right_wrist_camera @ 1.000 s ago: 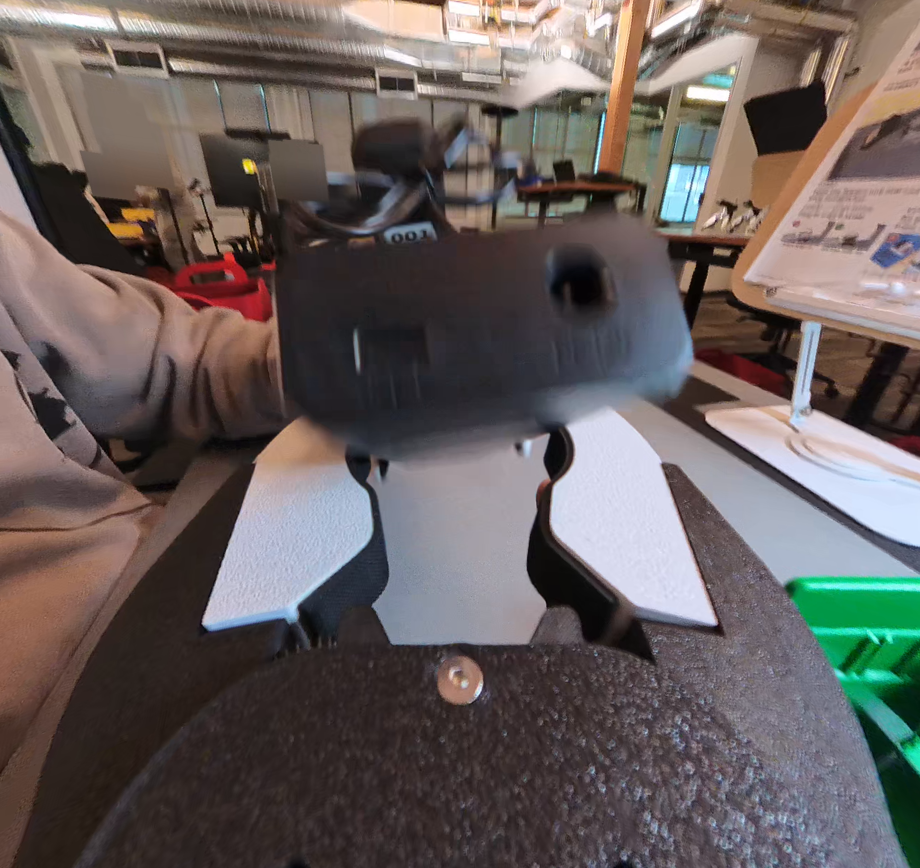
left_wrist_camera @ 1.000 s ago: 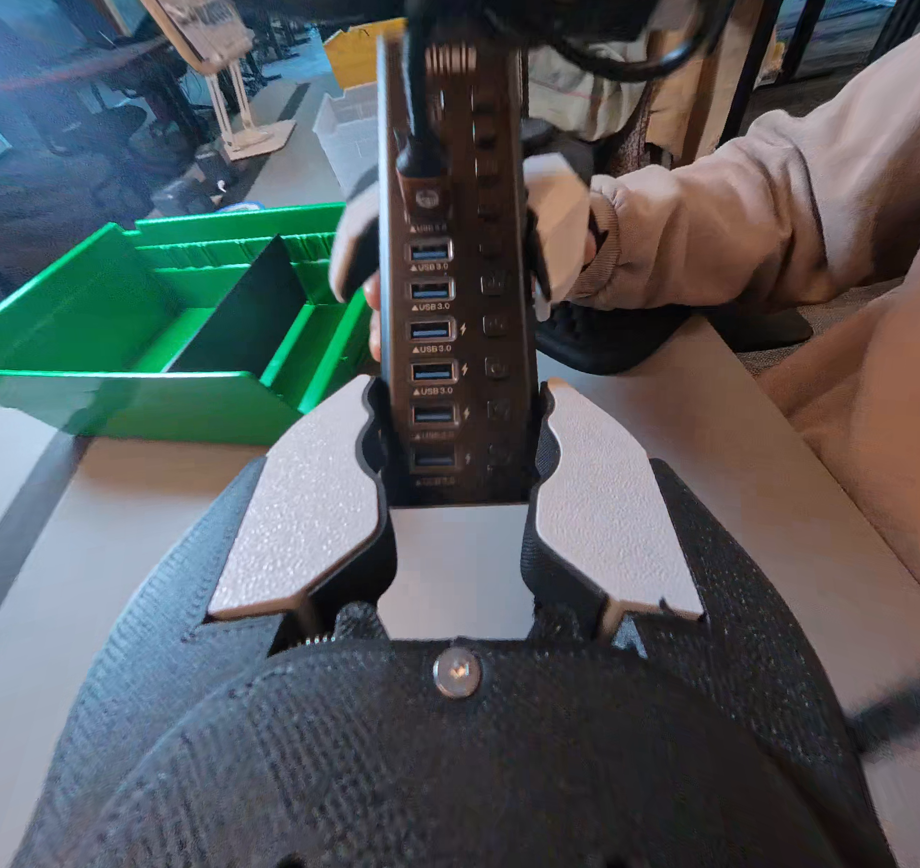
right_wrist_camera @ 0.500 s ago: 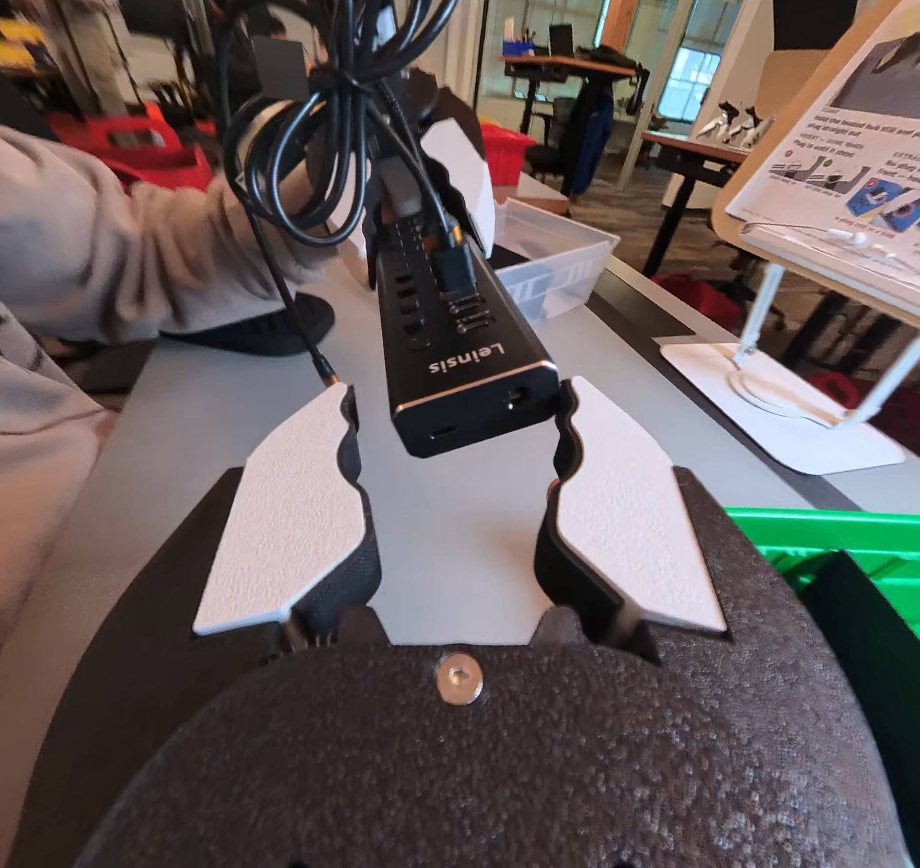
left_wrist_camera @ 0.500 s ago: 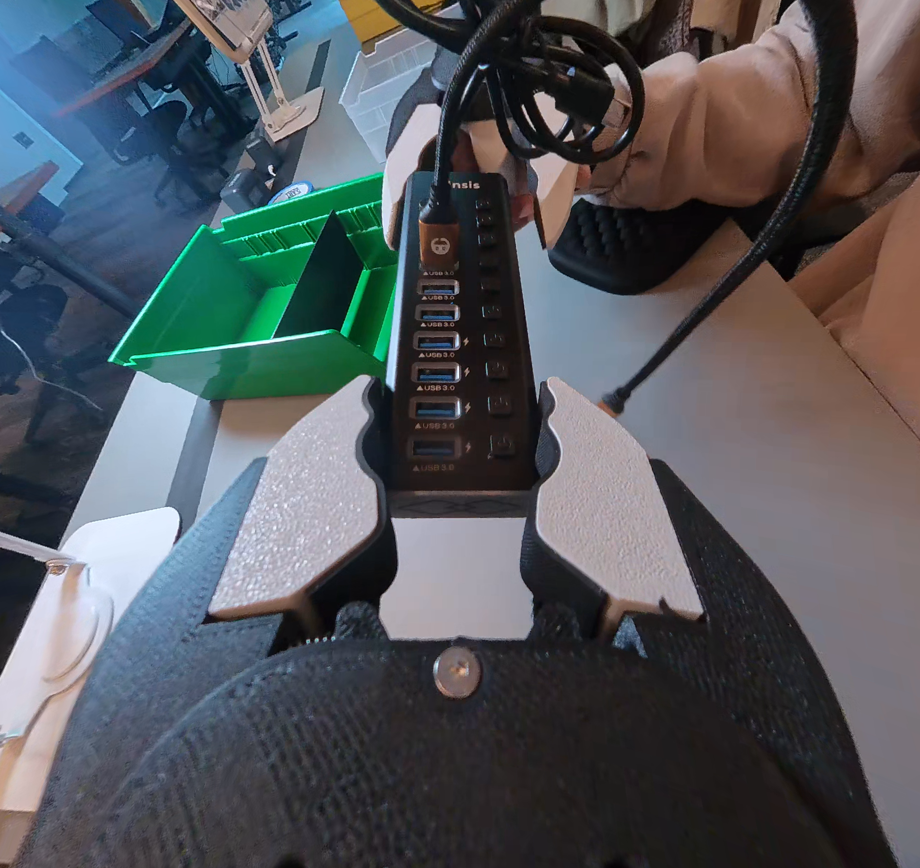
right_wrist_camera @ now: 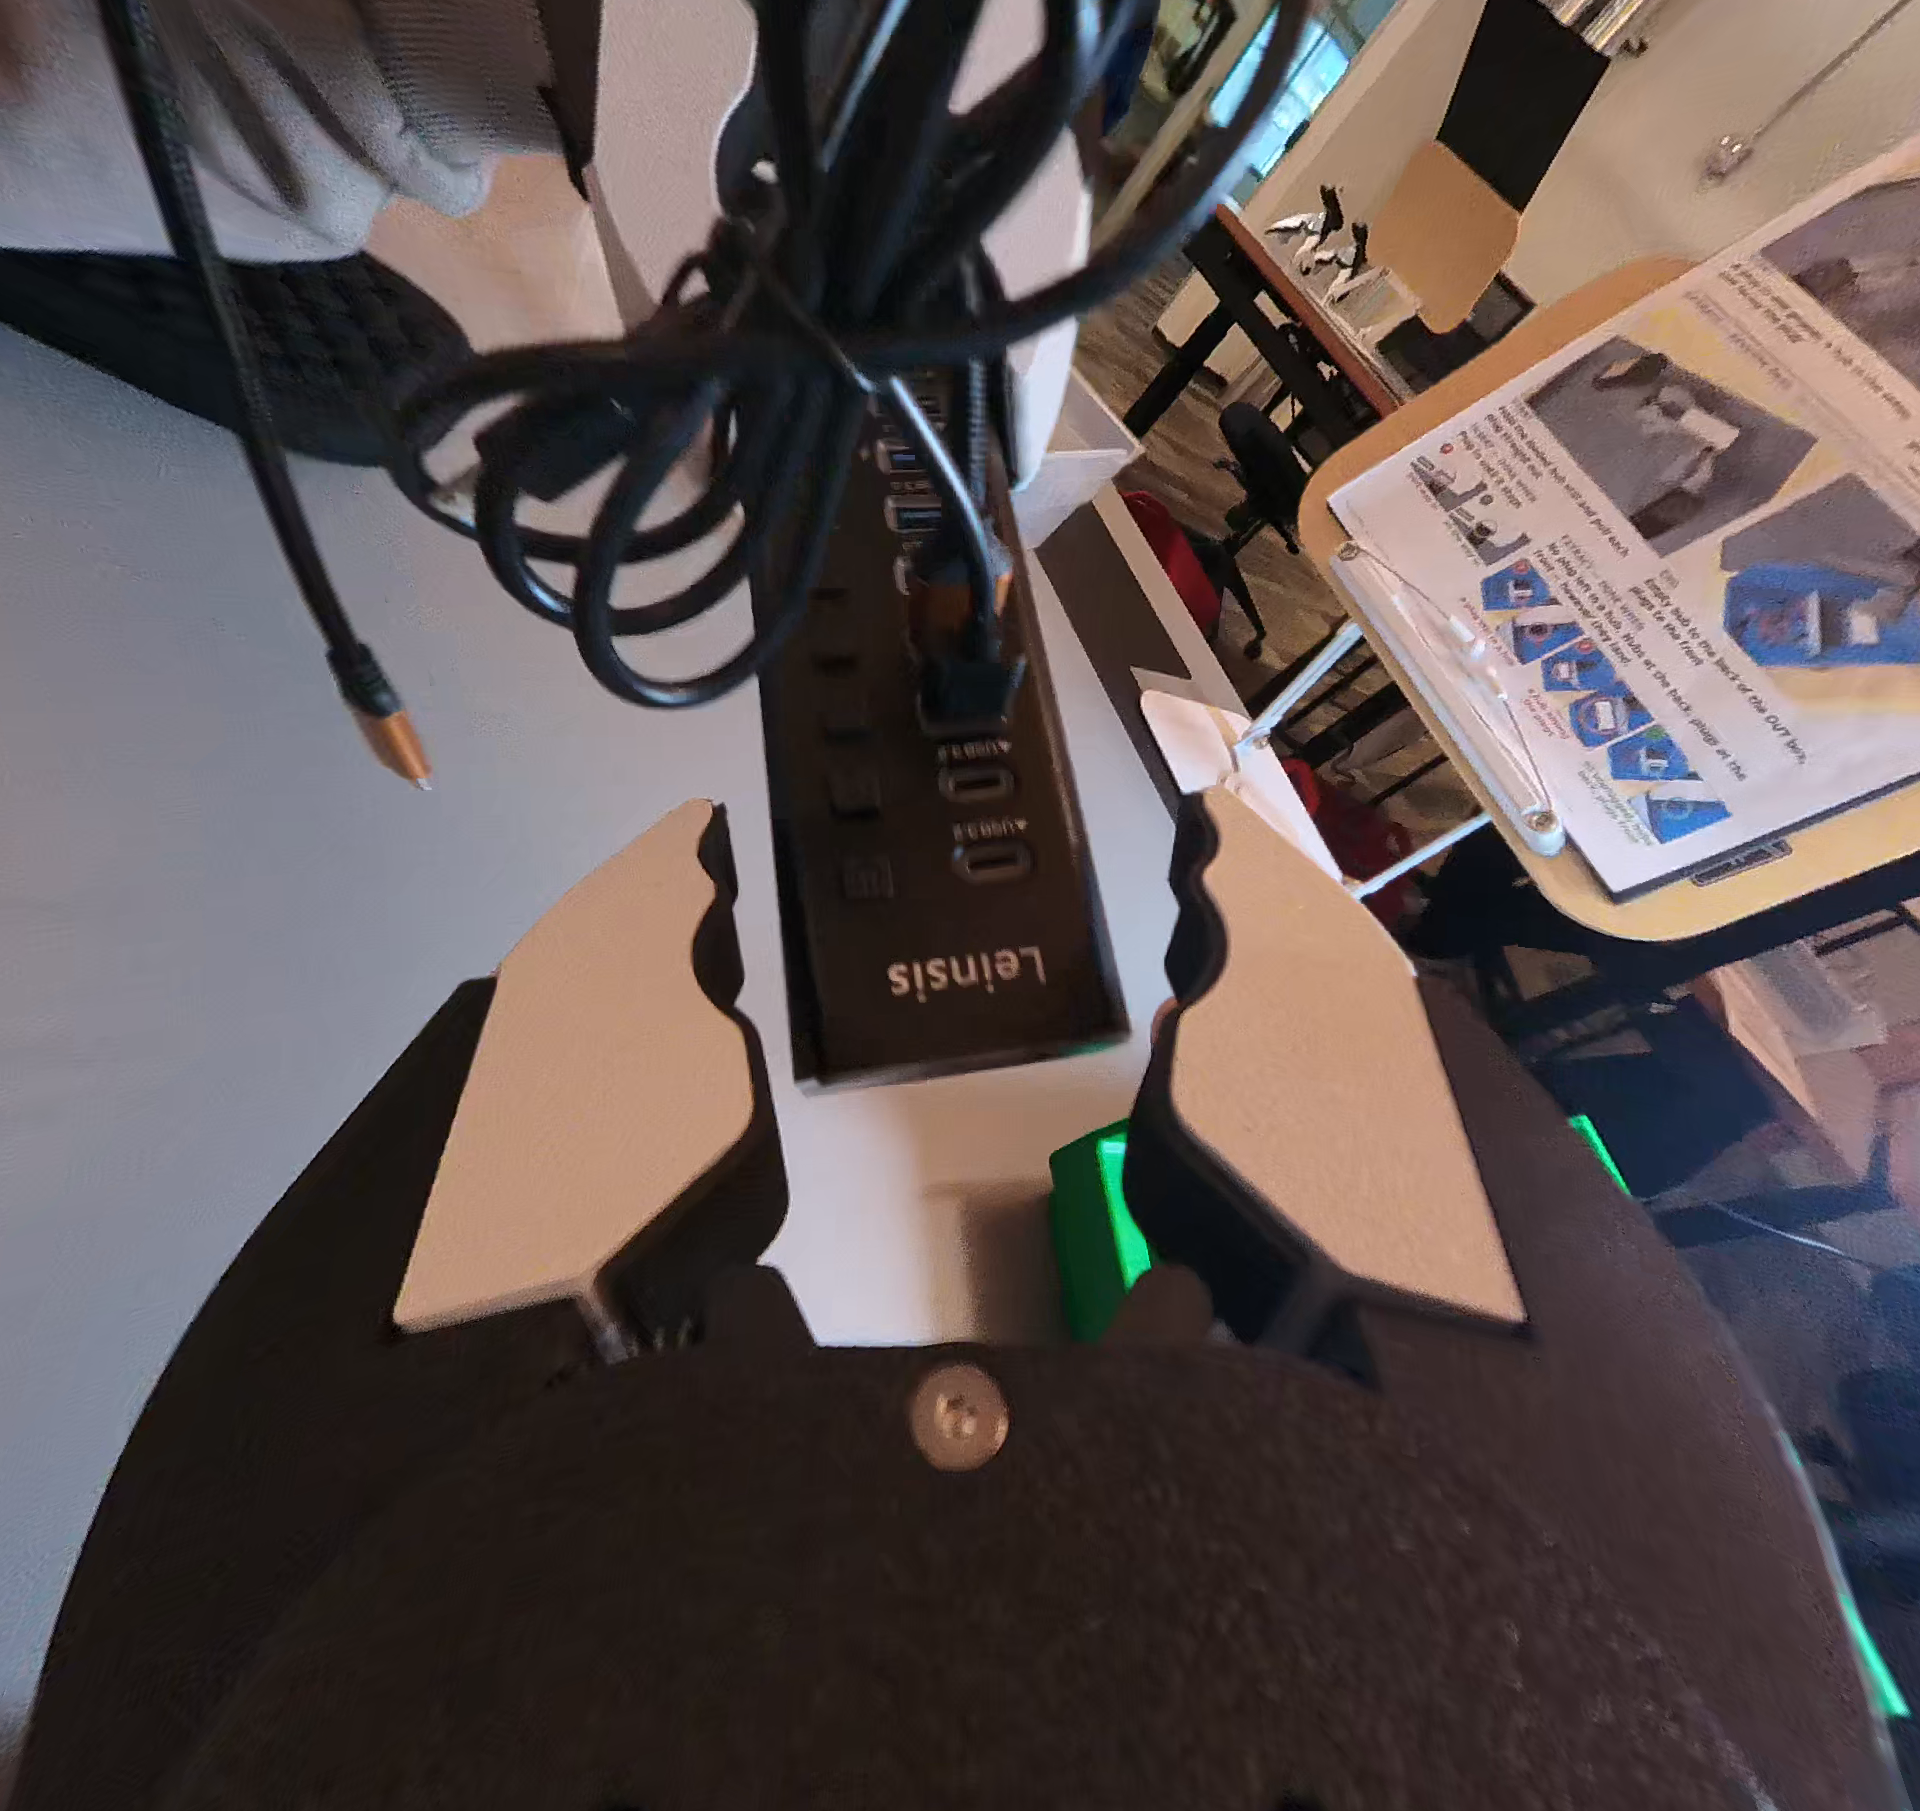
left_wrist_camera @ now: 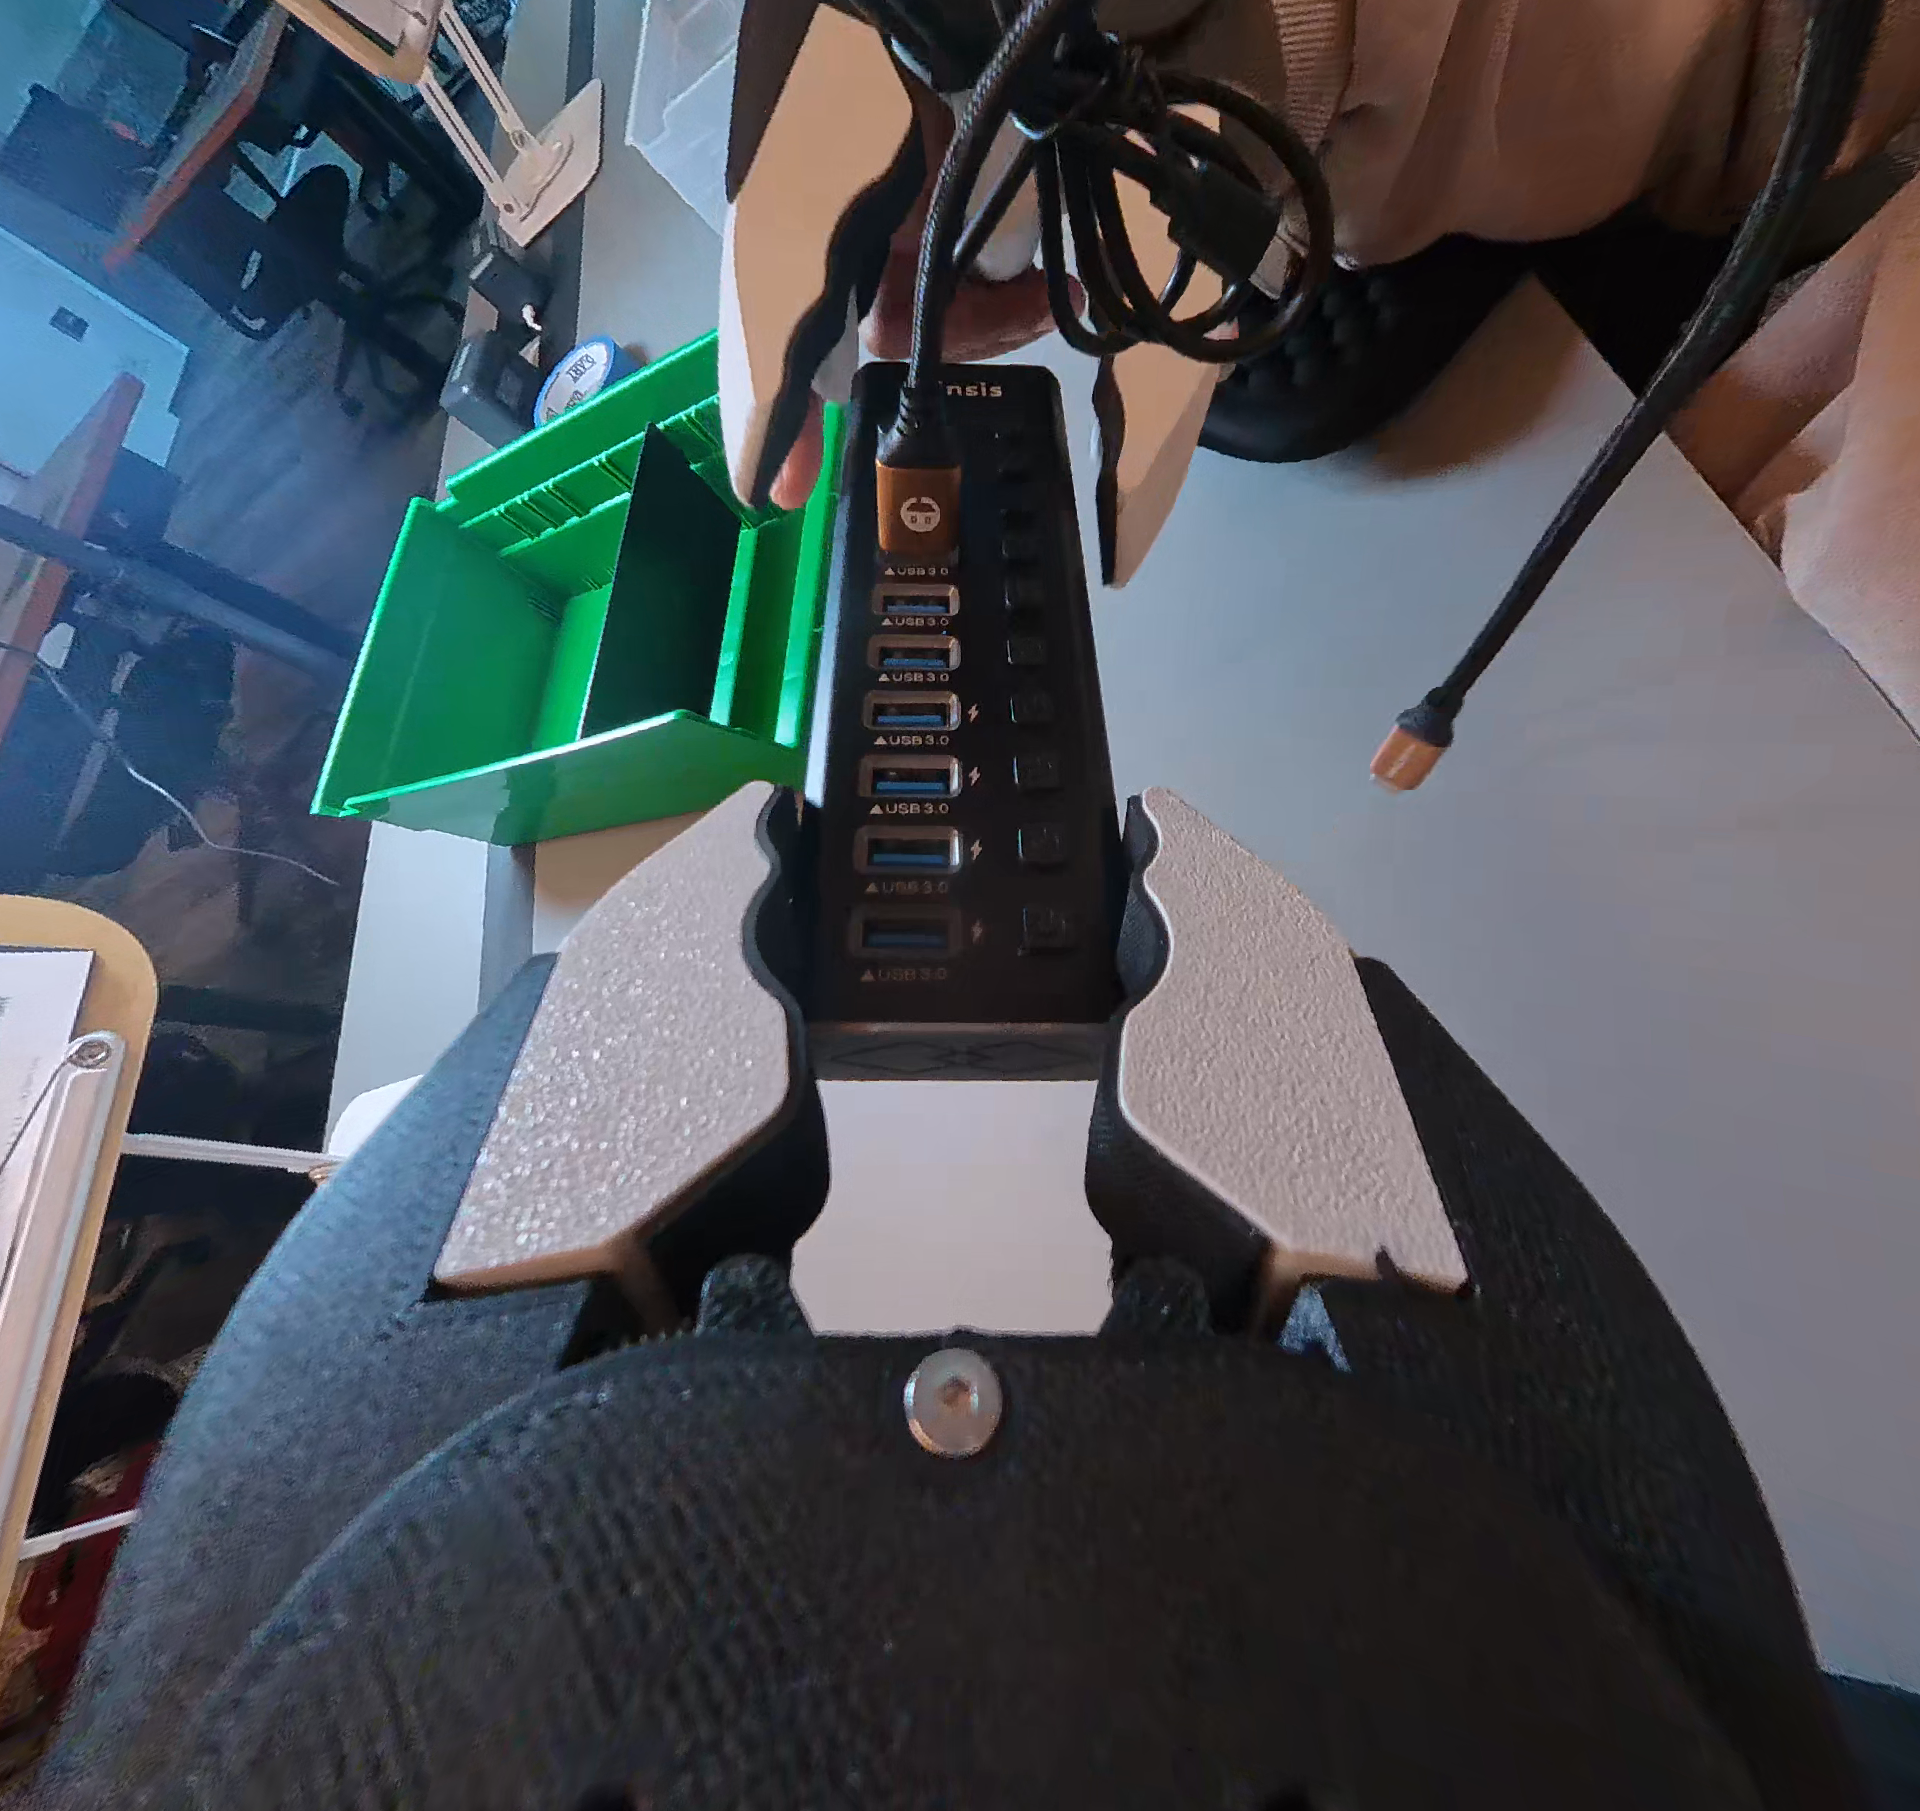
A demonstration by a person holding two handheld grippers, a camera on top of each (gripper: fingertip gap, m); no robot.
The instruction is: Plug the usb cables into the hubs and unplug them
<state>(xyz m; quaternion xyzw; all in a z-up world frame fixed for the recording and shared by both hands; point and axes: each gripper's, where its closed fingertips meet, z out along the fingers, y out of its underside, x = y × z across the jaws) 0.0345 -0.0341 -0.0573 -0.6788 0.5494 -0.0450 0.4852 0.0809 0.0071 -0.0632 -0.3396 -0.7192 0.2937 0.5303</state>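
Left gripper clamps black hub (orange plug seated); right gripper spread

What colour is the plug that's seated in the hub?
Copper-orange plug in the black hub; left wrist view shows it best.

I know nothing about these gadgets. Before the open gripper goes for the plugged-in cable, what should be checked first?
1. USB hub held firmly: ok. The left gripper is clamped on its near end.
2. Right gripper ready to grab: ok. It is open and straddles the hub's other end.
3. Copper plug seated in its port: ok, it looks fully in.
4. Clear path to the plug: not ok. The cable bundle hangs over the hub just in front of it.
5. Loose cable end out of the way: ok, it dangles off to the side.
6. Hub resting on the table: cannot tell.
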